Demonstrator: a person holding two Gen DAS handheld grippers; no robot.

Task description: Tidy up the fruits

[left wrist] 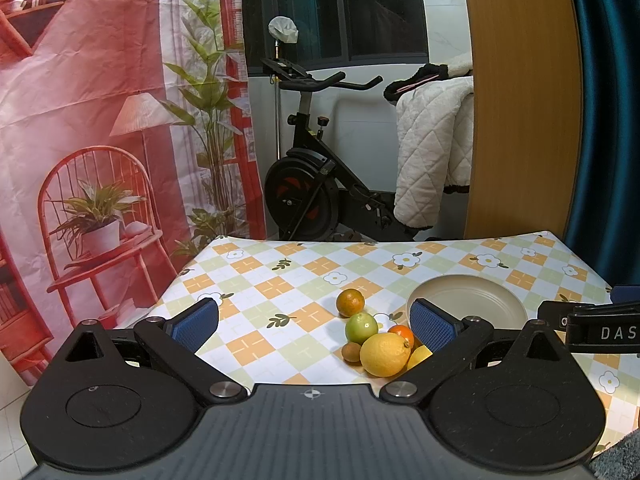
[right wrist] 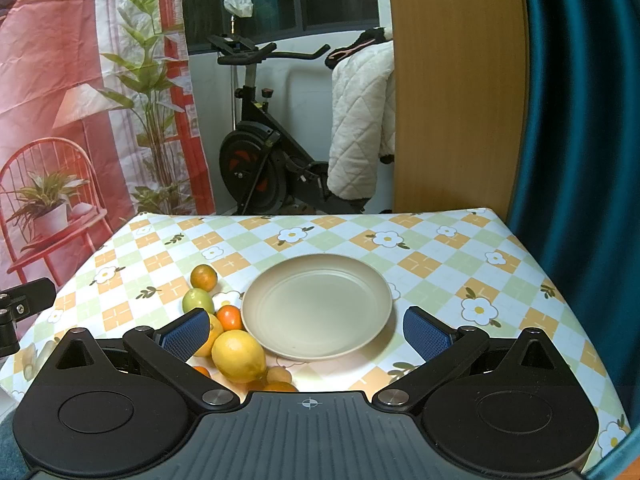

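Hovering above tabletop: left tool and right tool, both spread wide, gripping nothing. Lying clustered just left of plate: lemon, green fruit, oranges.

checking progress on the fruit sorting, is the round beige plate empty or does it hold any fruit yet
Empty. The round beige plate shows only its bare inside in the right wrist view; the large yellow lemon and the other fruits lie on the checkered tablecloth beside it.
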